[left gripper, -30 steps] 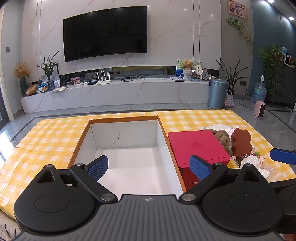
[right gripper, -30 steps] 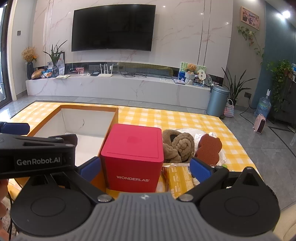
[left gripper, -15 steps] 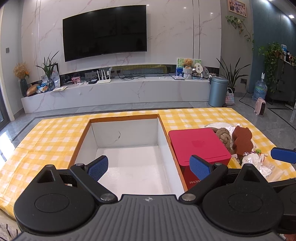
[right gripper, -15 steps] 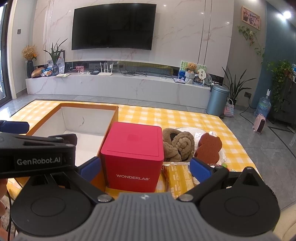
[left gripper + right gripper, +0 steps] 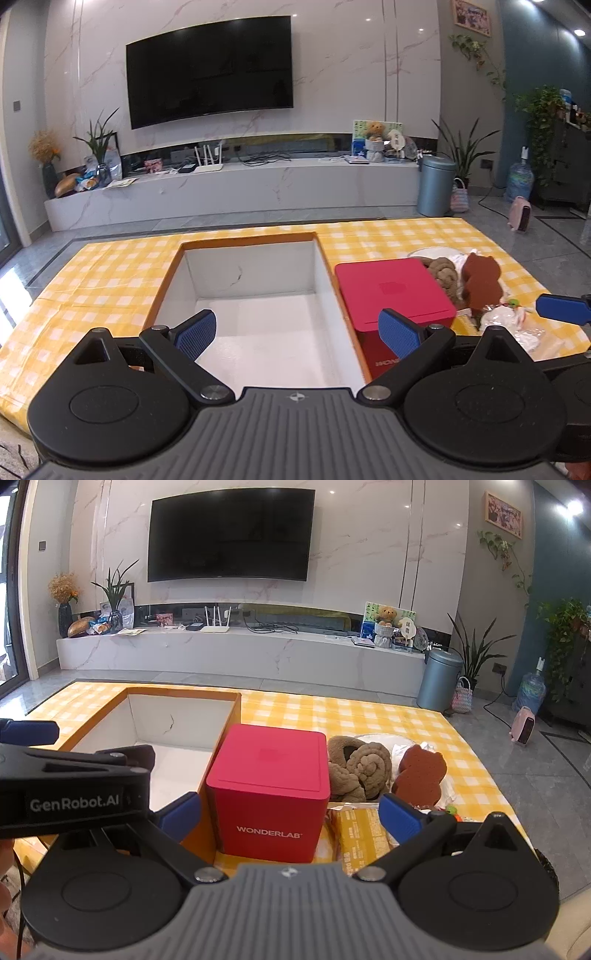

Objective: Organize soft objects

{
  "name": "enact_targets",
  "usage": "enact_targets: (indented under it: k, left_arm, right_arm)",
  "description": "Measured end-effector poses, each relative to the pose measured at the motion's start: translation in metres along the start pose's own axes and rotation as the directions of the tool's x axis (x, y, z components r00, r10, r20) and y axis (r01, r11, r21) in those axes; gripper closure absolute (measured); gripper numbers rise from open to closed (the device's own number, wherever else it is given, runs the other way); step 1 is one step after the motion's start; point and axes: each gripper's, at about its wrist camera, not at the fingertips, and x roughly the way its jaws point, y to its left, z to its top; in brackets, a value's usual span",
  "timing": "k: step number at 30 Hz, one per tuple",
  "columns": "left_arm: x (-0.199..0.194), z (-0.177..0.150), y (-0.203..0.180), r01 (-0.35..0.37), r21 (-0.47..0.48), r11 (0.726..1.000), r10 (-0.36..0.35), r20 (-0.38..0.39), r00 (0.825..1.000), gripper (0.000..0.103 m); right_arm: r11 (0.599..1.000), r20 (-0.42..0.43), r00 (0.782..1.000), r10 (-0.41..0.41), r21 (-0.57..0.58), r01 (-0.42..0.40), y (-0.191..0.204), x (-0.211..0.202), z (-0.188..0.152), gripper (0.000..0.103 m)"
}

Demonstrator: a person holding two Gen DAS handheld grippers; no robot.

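Note:
A pile of soft things lies on the yellow checked table: a rolled brown towel (image 5: 360, 768), a brown bear-shaped plush (image 5: 419, 775) and a yellow packet (image 5: 360, 834), with white wrapped items (image 5: 506, 321) beside them. A red WONDERLAB box (image 5: 271, 794) stands left of the pile, next to an open box with a white inside (image 5: 258, 314). My left gripper (image 5: 297, 332) is open and empty above the open box. My right gripper (image 5: 290, 814) is open and empty, just before the red box.
The yellow checked cloth (image 5: 110, 273) covers the table. Behind it are a marble TV shelf (image 5: 240, 184), a grey bin (image 5: 436, 184) and plants. The left gripper's body (image 5: 70, 786) shows at the left of the right wrist view.
Both grippers have drifted slightly, so the scene sits a little lower and closer in view. Both stay open and nothing on the table has moved.

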Motion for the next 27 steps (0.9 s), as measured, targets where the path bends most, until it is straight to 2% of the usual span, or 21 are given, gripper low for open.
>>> enact_targets:
  k: [3, 6, 8, 12, 15, 17, 19, 21, 24, 27]
  left_arm:
    - [-0.005, 0.003, -0.004, 0.020, 0.007, 1.000, -0.020, 0.014, 1.000, 0.000]
    - [-0.012, 0.008, -0.006, 0.090, 0.015, 0.996, -0.090, 0.018, 0.996, 0.000]
    - [-0.015, 0.015, -0.007, 0.127, 0.011, 0.992, -0.127, 0.019, 0.992, 0.000]
    - [-0.017, 0.032, -0.015, 0.155, 0.019, 0.988, -0.155, 0.021, 0.988, 0.000]
    - [-0.014, 0.045, -0.027, 0.188, 0.050, 0.981, -0.189, 0.009, 0.982, 0.000]
    - [-0.010, 0.055, -0.039, 0.206, 0.077, 0.975, -0.208, 0.008, 0.978, 0.000]
    - [-0.003, 0.065, -0.053, 0.226, 0.101, 0.969, -0.227, 0.000, 0.974, 0.000]
    - [0.007, 0.073, -0.067, 0.253, 0.119, 0.960, -0.253, -0.020, 0.967, 0.000]
    - [0.025, 0.082, -0.088, 0.308, 0.137, 0.941, -0.302, -0.064, 0.951, 0.000]
    - [0.047, 0.085, -0.109, 0.361, 0.131, 0.923, -0.345, -0.127, 0.930, 0.000]
  right_arm:
    - [1.000, 0.015, 1.000, 0.009, 0.012, -0.009, -0.007, -0.005, 0.000, 0.003]
    - [1.000, 0.035, 0.999, 0.014, 0.018, -0.015, -0.018, -0.010, 0.001, 0.003]
    - [1.000, 0.048, 0.999, -0.014, 0.014, 0.013, -0.030, -0.015, 0.002, 0.003]
    - [0.996, 0.061, 0.996, -0.072, 0.058, 0.069, -0.072, -0.018, 0.005, 0.003]
    - [0.989, 0.029, 0.993, -0.115, 0.092, 0.112, -0.109, -0.008, 0.014, 0.003]
    - [0.987, -0.051, 0.988, -0.145, 0.064, 0.148, -0.132, 0.008, 0.021, 0.003]
    - [0.971, -0.087, 0.972, -0.219, 0.075, 0.226, -0.156, 0.024, 0.028, 0.003]
    - [0.945, -0.119, 0.956, -0.268, 0.163, 0.285, -0.185, 0.039, 0.033, 0.003]
    - [0.887, -0.158, 0.947, -0.280, 0.335, 0.318, -0.219, 0.057, 0.026, 0.003]
    - [0.842, -0.180, 0.947, -0.265, 0.435, 0.319, -0.232, 0.079, 0.006, 0.003]
